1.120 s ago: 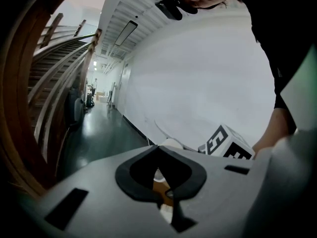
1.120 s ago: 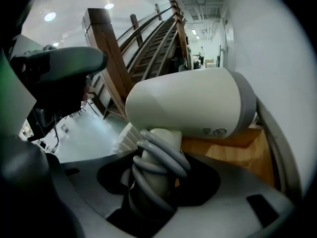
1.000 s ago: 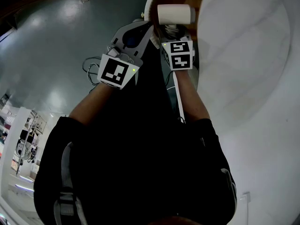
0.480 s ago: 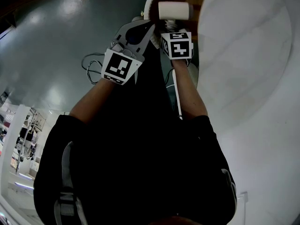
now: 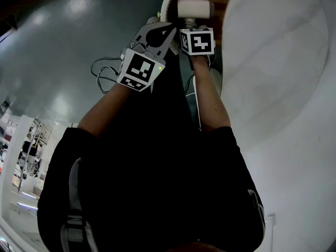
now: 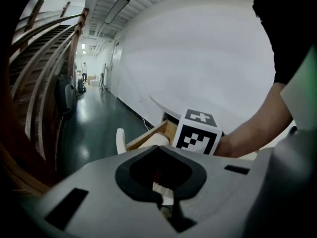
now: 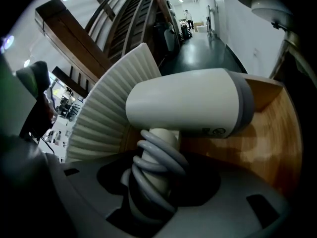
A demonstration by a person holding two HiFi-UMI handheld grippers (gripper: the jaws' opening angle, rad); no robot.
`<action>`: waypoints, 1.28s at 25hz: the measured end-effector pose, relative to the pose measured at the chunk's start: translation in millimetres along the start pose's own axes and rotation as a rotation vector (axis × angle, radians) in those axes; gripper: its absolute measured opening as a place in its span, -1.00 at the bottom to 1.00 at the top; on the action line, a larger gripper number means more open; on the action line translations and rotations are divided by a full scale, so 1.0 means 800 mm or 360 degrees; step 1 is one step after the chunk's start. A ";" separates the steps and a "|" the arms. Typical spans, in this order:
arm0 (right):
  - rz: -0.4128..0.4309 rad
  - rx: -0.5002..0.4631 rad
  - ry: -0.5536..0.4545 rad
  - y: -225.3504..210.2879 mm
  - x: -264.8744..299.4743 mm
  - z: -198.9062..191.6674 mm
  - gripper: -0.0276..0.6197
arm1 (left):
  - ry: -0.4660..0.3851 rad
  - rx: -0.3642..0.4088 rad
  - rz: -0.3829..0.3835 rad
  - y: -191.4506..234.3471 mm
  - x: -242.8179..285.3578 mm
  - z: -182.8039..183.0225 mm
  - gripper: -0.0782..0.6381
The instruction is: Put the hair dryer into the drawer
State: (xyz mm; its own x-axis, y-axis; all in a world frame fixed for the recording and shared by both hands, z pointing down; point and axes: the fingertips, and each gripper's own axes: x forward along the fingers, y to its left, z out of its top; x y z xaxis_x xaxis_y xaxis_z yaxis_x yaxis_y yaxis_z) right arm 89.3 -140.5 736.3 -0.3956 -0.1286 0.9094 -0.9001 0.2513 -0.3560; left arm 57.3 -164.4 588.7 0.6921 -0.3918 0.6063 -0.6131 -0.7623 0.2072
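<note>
The right gripper [image 7: 148,182] clamps the white, grey-ended hair dryer [image 7: 188,103] by its cord-wrapped handle; left gripper [image 6: 158,150] closed.

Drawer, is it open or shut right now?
The drawer is open: in the right gripper view its bare wooden inside shows behind the hair dryer, and its ribbed white front stands pulled out.
</note>
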 end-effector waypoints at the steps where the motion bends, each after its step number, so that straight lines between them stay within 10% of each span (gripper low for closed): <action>1: 0.0009 0.0006 0.0009 0.000 0.000 0.001 -0.17 | 0.0039 -0.0002 0.0004 0.000 0.002 -0.006 -0.76; 32: 0.0103 0.0251 0.0306 -0.014 0.024 -0.016 -0.01 | 0.0085 -0.0081 0.0008 0.008 0.009 -0.012 -0.76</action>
State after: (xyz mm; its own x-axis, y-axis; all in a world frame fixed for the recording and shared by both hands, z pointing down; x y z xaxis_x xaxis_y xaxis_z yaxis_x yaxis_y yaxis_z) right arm 94.2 -133.1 760.3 -0.4251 0.0715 0.9023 -0.8972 0.0987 -0.4305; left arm 54.8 -167.1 602.1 0.6686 -0.3665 0.6470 -0.6359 -0.7329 0.2420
